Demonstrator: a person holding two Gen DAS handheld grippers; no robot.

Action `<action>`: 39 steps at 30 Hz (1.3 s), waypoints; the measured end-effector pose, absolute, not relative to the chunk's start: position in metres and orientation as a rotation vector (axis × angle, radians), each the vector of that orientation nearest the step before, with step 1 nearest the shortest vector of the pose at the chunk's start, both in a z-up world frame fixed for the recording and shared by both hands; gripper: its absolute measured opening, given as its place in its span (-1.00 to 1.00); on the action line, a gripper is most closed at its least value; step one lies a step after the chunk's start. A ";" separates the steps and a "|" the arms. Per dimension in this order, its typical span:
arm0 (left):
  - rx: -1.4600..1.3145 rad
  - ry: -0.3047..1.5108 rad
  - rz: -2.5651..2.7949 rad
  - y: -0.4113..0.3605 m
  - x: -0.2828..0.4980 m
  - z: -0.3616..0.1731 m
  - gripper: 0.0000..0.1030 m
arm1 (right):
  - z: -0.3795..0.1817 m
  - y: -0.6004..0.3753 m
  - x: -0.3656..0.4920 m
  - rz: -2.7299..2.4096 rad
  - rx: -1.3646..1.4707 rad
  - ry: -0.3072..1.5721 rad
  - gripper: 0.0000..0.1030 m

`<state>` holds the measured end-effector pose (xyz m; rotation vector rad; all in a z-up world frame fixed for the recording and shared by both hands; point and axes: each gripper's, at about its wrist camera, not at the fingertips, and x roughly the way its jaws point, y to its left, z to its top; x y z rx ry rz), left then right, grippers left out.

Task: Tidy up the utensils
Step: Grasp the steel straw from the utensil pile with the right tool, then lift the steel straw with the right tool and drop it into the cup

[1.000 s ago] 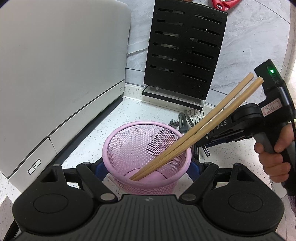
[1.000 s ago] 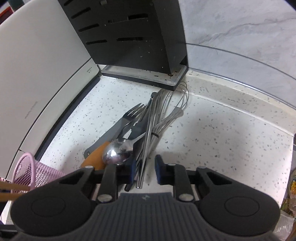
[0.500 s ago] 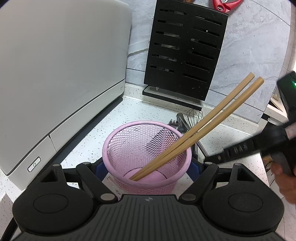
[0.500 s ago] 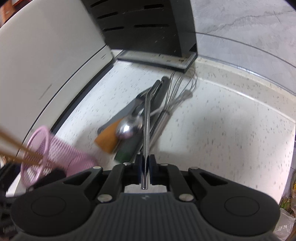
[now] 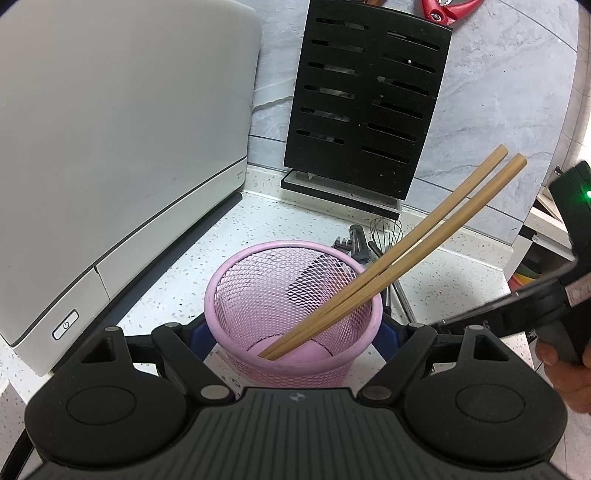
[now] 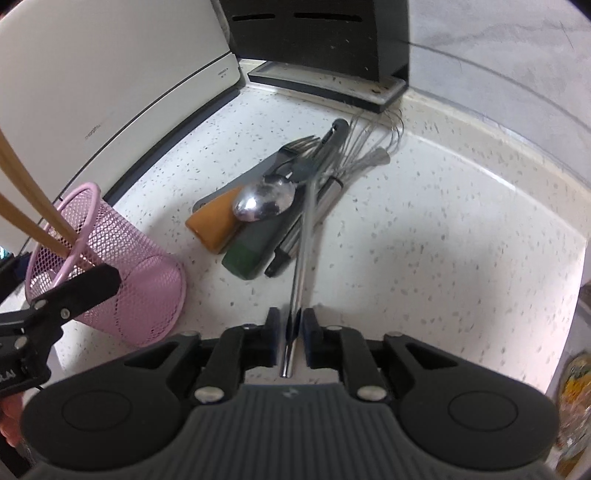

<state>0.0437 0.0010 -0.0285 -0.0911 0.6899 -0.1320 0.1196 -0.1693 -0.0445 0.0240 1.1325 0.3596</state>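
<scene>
A pink mesh cup (image 5: 236, 295) stands on the speckled counter with two wooden chopsticks (image 5: 424, 236) leaning out of it to the right. My left gripper (image 5: 293, 328) is shut on the cup, one blue pad on each side. In the right wrist view the same cup (image 6: 147, 288) sits at the left. My right gripper (image 6: 291, 325) has a bent metal straw (image 6: 304, 240) between its jaws; they are opening and a gap shows on both sides of the straw. Beyond lie a spoon (image 6: 264, 201), a fork (image 6: 299, 142), a whisk (image 6: 369, 140) and an orange-handled tool (image 6: 214, 225).
A black knife block (image 5: 365, 110) stands at the back against the grey marble wall. A large white appliance (image 5: 110, 147) fills the left side. A person's hand (image 5: 569, 373) holds the right gripper's handle at the right edge. Red handles (image 5: 443, 7) stick out above the block.
The right gripper closed on the metal straw in the pile, lifted its near end and swung left toward the pink cup; its jaws have now parted. The left gripper and cup stayed put.
</scene>
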 end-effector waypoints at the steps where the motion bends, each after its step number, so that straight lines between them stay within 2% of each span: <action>1: -0.091 0.690 -0.131 0.001 0.044 -0.028 0.86 | -0.044 -0.168 0.123 0.360 0.017 1.131 -0.58; 4: -0.090 0.691 -0.133 0.001 0.044 -0.028 0.86 | -0.043 -0.168 0.137 0.350 0.016 1.131 -0.58; 8: -0.086 0.693 -0.136 0.001 0.044 -0.028 0.86 | -0.039 -0.168 0.160 0.325 0.007 1.122 -0.48; 17: -0.077 0.696 -0.133 0.000 0.047 -0.028 0.86 | -0.038 -0.169 0.205 0.266 0.059 1.130 -0.47; 19: -0.076 0.696 -0.133 0.000 0.047 -0.028 0.86 | -0.039 -0.167 0.208 0.267 0.063 1.138 -0.52; 21: -0.070 0.696 -0.133 -0.001 0.048 -0.028 0.86 | -0.041 -0.165 0.210 0.264 0.067 1.148 -0.69; 25: -0.065 0.697 -0.131 -0.002 0.047 -0.028 0.86 | -0.040 -0.164 0.210 0.267 0.077 1.144 -0.81; 26: -0.067 0.698 -0.131 -0.001 0.047 -0.027 0.86 | -0.039 -0.164 0.209 0.269 0.076 1.139 -0.91; 39: -0.090 0.704 -0.132 0.001 0.046 -0.026 0.86 | -0.003 -0.181 0.162 0.374 0.143 1.012 -0.92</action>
